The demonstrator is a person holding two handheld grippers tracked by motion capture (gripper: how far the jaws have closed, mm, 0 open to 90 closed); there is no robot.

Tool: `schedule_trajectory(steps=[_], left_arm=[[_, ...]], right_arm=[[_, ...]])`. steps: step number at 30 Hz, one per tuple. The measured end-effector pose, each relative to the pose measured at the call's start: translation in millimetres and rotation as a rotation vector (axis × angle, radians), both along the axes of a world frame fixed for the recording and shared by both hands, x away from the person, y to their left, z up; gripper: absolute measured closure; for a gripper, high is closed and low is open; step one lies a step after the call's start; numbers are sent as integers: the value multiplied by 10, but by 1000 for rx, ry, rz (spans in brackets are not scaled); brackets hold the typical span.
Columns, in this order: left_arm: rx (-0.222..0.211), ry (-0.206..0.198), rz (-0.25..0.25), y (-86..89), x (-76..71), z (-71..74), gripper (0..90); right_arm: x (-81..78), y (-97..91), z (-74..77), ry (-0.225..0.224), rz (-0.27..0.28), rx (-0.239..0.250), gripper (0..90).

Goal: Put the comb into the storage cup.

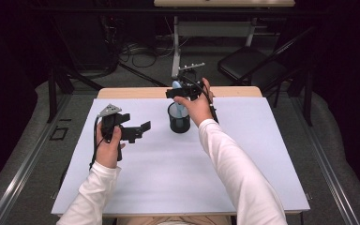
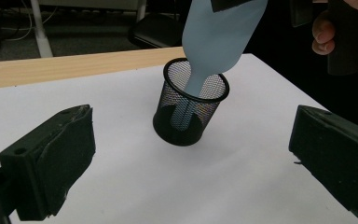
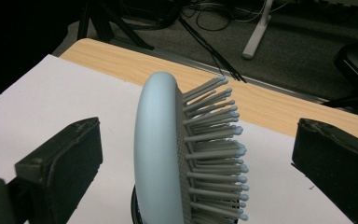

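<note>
A pale blue hairbrush (image 1: 179,101) stands handle-down in a black mesh cup (image 1: 179,123) at the back middle of the table. Its blue back (image 2: 221,32) leans out over the cup's rim (image 2: 168,74), and its grey bristles (image 3: 214,140) point sideways. My right gripper (image 1: 183,91) hovers over the brush head, open, with a jaw on each side of the head (image 3: 161,154) and a gap to both. My left gripper (image 1: 139,132) is open and holds nothing, a short way left of the cup (image 2: 186,121) and facing it.
A white sheet (image 1: 178,168) covers the table, with a strip of bare wood (image 1: 122,92) along the far edge. Beyond the table are a black folding chair (image 1: 251,63), another table's legs (image 1: 176,51) and cables on the floor.
</note>
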State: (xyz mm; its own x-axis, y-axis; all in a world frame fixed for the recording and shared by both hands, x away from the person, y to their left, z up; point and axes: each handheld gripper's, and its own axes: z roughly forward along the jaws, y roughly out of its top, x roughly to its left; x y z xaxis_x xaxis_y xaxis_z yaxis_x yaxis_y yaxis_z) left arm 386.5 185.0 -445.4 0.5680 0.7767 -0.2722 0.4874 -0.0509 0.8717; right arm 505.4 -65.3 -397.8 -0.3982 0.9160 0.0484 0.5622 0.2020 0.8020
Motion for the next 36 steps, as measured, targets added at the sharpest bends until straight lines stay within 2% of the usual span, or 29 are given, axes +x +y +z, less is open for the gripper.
schedule_trajectory(steps=[17, 28, 36], left_arm=[[-7, 4, -2, 15, 0, 9, 6], [-12, 5, -4, 25, -6, 21, 6], [-12, 1, -2, 40, -11, 29, 6]], right_arm=[[-58, -40, 77, -13, 2, 10, 14], [-142, -99, 190, -36, 12, 16, 16], [-249, -151, 298, -58, 39, 14, 16]])
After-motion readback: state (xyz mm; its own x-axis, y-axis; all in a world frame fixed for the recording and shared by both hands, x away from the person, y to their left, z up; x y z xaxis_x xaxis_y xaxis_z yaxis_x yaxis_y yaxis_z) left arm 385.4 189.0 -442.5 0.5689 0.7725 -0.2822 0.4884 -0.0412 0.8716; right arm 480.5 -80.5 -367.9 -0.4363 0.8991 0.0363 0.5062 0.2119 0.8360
